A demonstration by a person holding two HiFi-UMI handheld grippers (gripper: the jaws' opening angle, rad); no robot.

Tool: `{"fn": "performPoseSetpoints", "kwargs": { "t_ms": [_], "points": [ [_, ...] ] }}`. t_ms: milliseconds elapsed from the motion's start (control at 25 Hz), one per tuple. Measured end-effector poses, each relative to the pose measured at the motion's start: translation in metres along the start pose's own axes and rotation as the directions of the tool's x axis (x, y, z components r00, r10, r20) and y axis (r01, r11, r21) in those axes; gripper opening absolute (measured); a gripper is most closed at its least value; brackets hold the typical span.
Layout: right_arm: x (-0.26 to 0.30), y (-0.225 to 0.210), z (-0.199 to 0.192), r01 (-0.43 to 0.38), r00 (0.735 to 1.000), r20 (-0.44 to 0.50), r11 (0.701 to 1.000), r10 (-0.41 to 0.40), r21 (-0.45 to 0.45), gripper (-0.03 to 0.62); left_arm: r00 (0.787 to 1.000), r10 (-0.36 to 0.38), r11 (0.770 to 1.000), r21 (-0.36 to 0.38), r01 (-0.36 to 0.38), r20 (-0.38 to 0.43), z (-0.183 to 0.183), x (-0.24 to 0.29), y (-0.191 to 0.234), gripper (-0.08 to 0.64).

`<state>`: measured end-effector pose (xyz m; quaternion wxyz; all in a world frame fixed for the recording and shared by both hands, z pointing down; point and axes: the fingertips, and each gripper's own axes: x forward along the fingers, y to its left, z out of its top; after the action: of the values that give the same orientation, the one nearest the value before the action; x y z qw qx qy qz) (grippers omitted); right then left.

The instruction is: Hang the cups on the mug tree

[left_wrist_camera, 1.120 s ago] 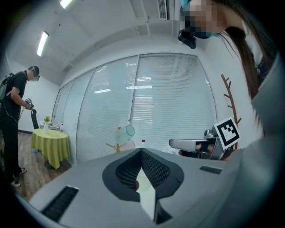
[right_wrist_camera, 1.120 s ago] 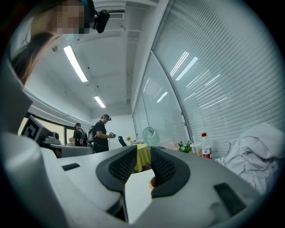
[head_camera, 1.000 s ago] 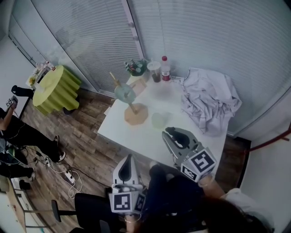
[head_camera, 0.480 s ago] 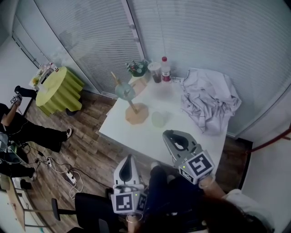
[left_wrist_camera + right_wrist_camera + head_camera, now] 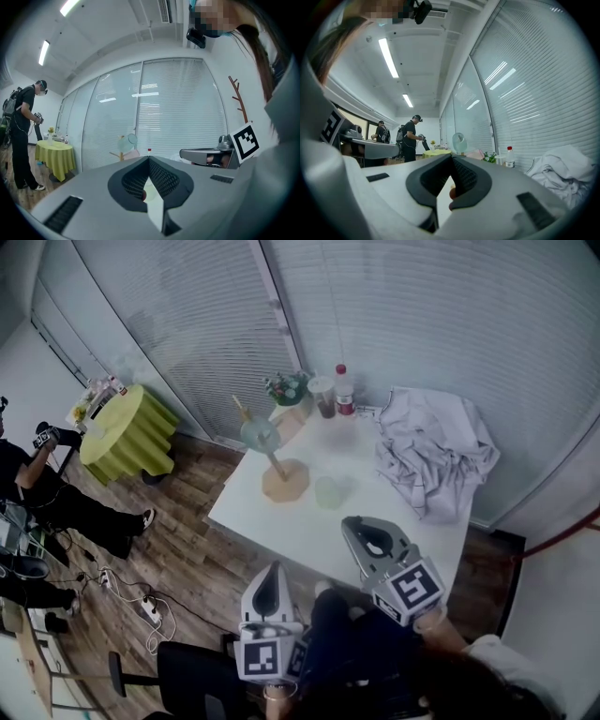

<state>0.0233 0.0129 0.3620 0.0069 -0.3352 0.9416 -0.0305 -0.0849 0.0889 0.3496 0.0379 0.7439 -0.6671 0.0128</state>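
Note:
The wooden mug tree [image 5: 283, 480] stands on the left part of the white table [image 5: 309, 531]. A pale blue cup [image 5: 258, 435] hangs on one of its pegs and also shows in the left gripper view [image 5: 131, 139] and the right gripper view [image 5: 459, 141]. A pale green cup [image 5: 328, 491] stands on the table just right of the tree's base. My right gripper [image 5: 355, 522] hovers over the near table edge, shut and empty. My left gripper [image 5: 273, 566] is lower left, off the table, its jaws shut on nothing.
A crumpled white cloth [image 5: 433, 451] covers the table's right side. At the far edge stand a red-capped bottle [image 5: 343, 390], a drink cup [image 5: 323, 395] and a small plant [image 5: 286, 387]. A yellow-green round table [image 5: 127, 427], people and floor cables lie to the left.
The head view has drifted slightly, so the table sits a little lower in it. Both grippers keep about the same places. A person at the left has walked.

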Motion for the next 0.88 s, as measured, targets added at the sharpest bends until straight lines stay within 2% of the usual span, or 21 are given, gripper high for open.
{"fn": "performPoseSetpoints", "kwargs": {
  "t_ms": [120,360,640,880],
  "points": [
    [0.000,0.000,-0.002,0.003,1.000,-0.016,1.000,-0.004,-0.014,-0.003,1.000,-0.014,1.000,0.012,0.014,-0.019,-0.001,0.002,-0.003,0.003],
    [0.001,-0.002,-0.003,0.013,1.000,-0.011,0.998,-0.014,-0.062,-0.005,1.000,-0.018,1.000,0.024,0.018,0.002,0.003,0.013,-0.007,0.003],
    [0.006,-0.007,0.000,0.018,1.000,0.000,0.998,-0.018,-0.054,-0.005,0.999,-0.026,0.997,0.067,0.028,-0.026,-0.001,0.022,-0.010,0.002],
    [0.009,-0.016,-0.003,0.014,1.000,-0.008,0.999,-0.015,-0.030,-0.004,1.000,-0.029,0.999,0.026,0.029,0.001,0.001,0.030,-0.006,0.002]
  ]
}}
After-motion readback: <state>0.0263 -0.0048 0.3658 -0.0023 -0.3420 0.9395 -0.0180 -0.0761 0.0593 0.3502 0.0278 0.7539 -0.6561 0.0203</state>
